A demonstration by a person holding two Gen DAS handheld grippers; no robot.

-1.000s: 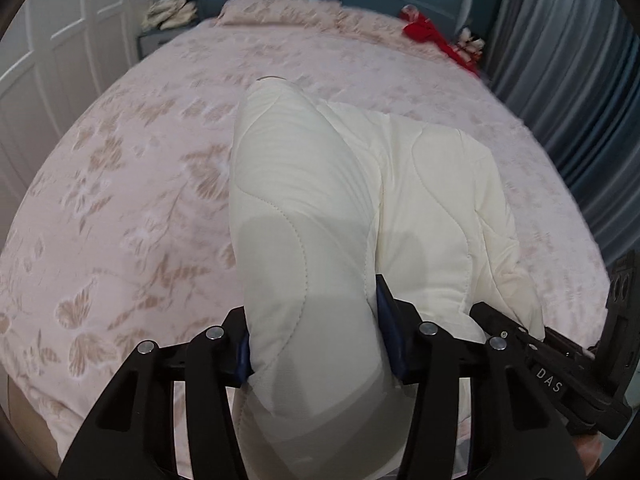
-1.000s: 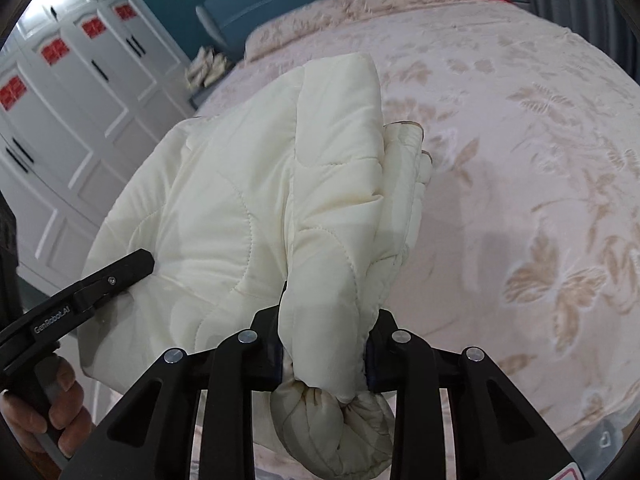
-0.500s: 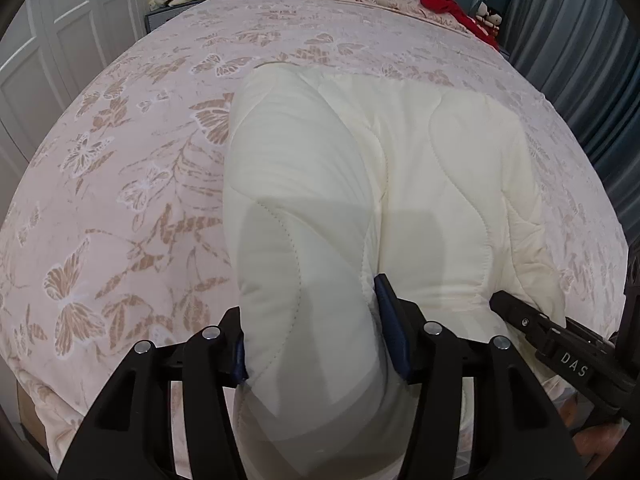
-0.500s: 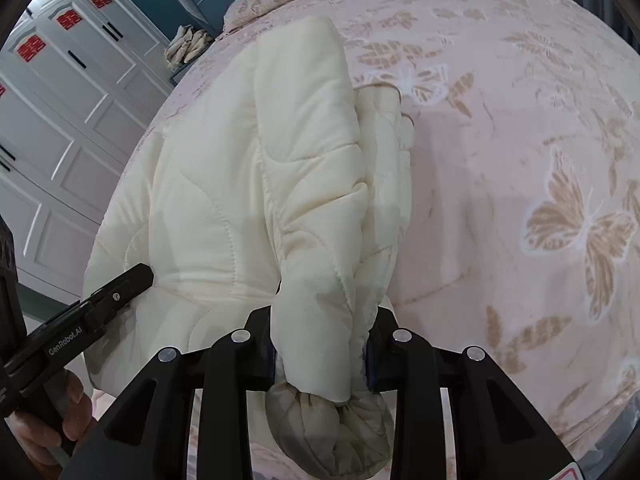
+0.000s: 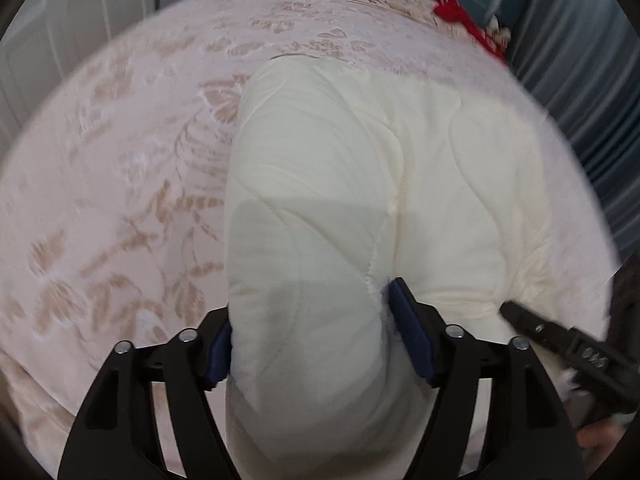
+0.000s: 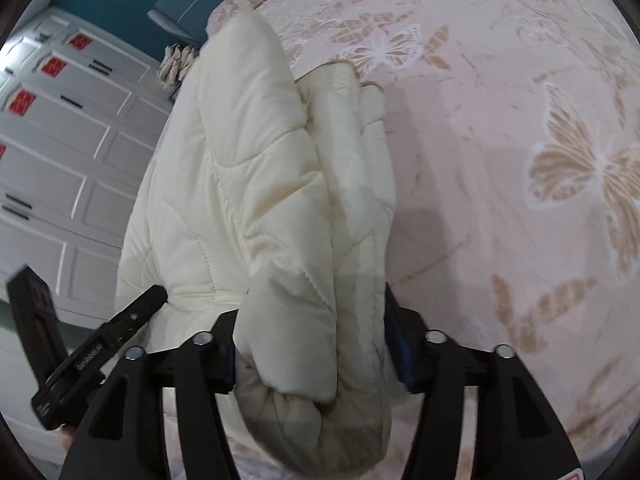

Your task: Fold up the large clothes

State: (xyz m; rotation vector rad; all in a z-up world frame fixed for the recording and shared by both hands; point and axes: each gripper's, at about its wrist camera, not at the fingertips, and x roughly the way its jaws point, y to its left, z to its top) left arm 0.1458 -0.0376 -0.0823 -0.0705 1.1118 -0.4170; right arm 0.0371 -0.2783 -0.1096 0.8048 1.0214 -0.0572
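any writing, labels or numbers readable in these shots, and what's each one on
"GenRobot.AI", roughly: small white print on the side of the left hand-held gripper as the right wrist view shows it; it is tiny, so take the spelling as approximate.
Blurred white characters on the right hand-held gripper in the left wrist view: unreadable.
Red labels on the white wardrobe doors: too blurred to read.
A red mark at the lower right edge of the right wrist view: cut off, unreadable.

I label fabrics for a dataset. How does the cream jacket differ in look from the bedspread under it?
The cream jacket is plain, while the bedspread carries a tan butterfly print. The jacket is puffy and quilted; the bedspread lies flat. The jacket is folded in layers; the bedspread is spread out. Both are pale, soft textiles.
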